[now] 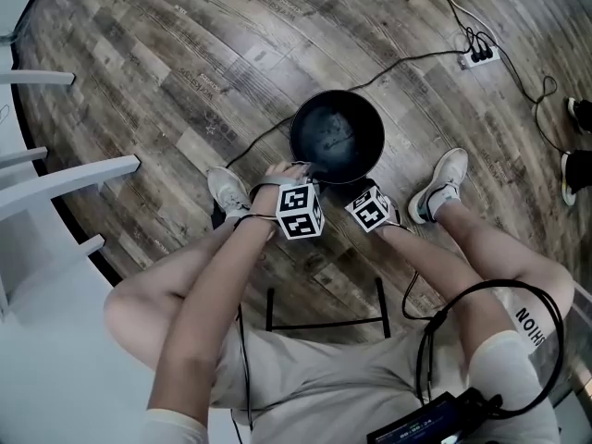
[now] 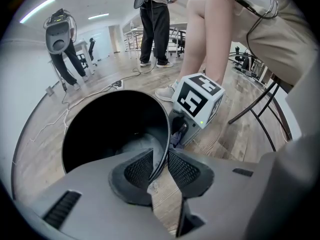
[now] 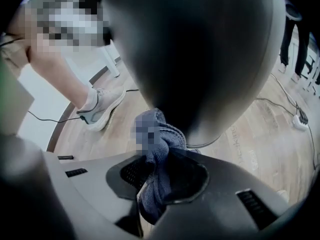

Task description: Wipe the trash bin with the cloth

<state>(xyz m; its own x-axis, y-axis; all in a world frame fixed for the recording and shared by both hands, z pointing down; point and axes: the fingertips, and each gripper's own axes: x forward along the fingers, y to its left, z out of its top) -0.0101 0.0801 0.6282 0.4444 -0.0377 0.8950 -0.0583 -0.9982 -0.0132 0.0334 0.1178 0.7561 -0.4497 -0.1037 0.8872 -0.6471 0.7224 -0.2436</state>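
Blue-grey terry cloth is bunched between the jaws of the right gripper, which are clenched on it. A wad sticks out past the tips and a tail hangs down between them. The wad is pressed against the outer wall of the black trash bin, low on its curve, close to where the bin meets the plank floor.

The left gripper is closed on the bin's thin rim, one ribbed pad inside the mouth and one outside, so it works as the steadying hand. Just beyond its jaws the right gripper's marker cube sits against the outside of the bin.

From the head view, the bin stands on the floor between the seated person's two sneakers, with both grippers at its near edge. Whether it is upright or tipped a little toward the person I cannot tell.

Farther off, a power strip and its cables lie on the planks, and in the left gripper view another person stands well back in the room.

The step in hand looks like wiping the outer wall. Next, the cloth probably needs dragging along the curve under steady pressure while the rim grip resists the push. The bin can then be turned to bring an unwiped stretch round.
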